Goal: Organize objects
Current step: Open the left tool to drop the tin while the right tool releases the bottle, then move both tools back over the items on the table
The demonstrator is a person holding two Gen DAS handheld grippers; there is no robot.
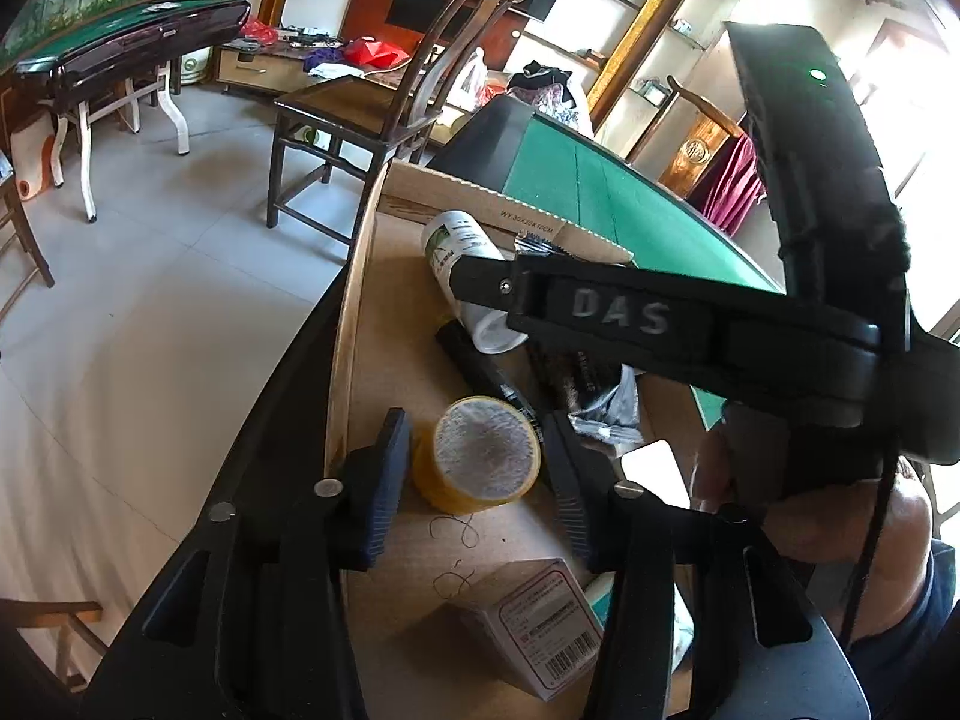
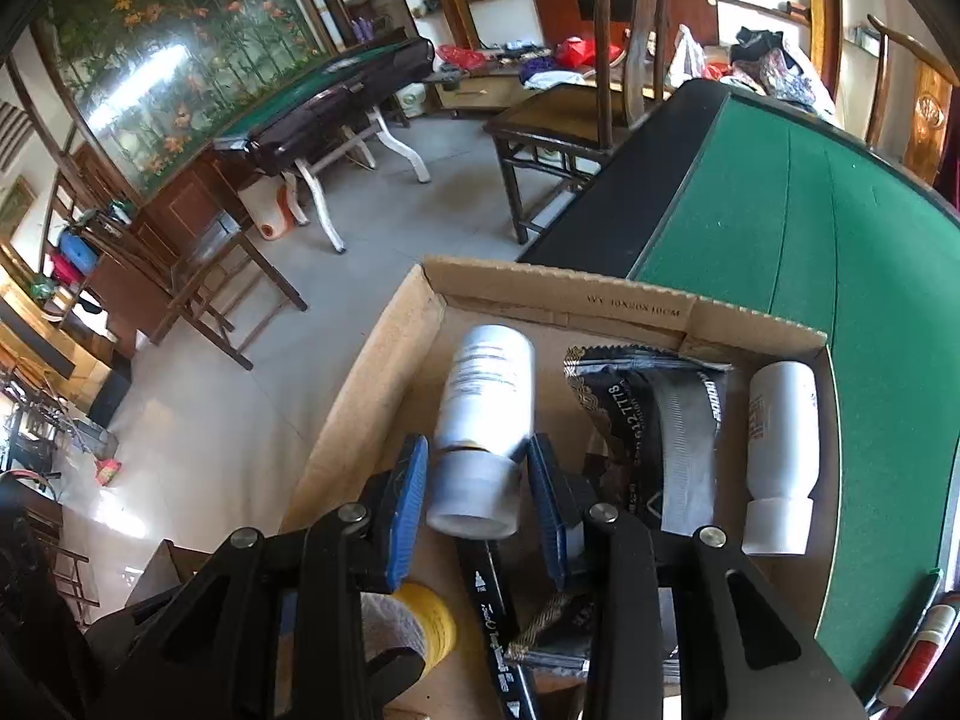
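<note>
Here, going from the left side across, the left tongs (image 1: 474, 468) are straddling a roll of yellow tape (image 1: 477, 461) that is sitting flat on the floor of the cardboard box (image 2: 384, 372). The tape's open core is facing up, so its axis is running upright and the pads are standing to either side of its round wall. A sliver of gap is showing at each pad, so these tongs are reading as released, not pinching. The tape is lying straight ahead of them, nearer to this hand than to the other.

Further right, the right tongs (image 2: 478, 507) are flanking the capped end of a white bottle (image 2: 486, 414) lying on its side in the same box. Its long axis is pointing away from the tongs toward the box's far wall, cap toward the wrist camera. The blue pads are sitting just beside the cap, and whether they are pressing on it I cannot tell. Beside it are lying a black foil pouch (image 2: 654, 420) and a second white bottle (image 2: 780, 456), parallel to the first, with the green table (image 2: 810, 210) carrying the box.
</note>
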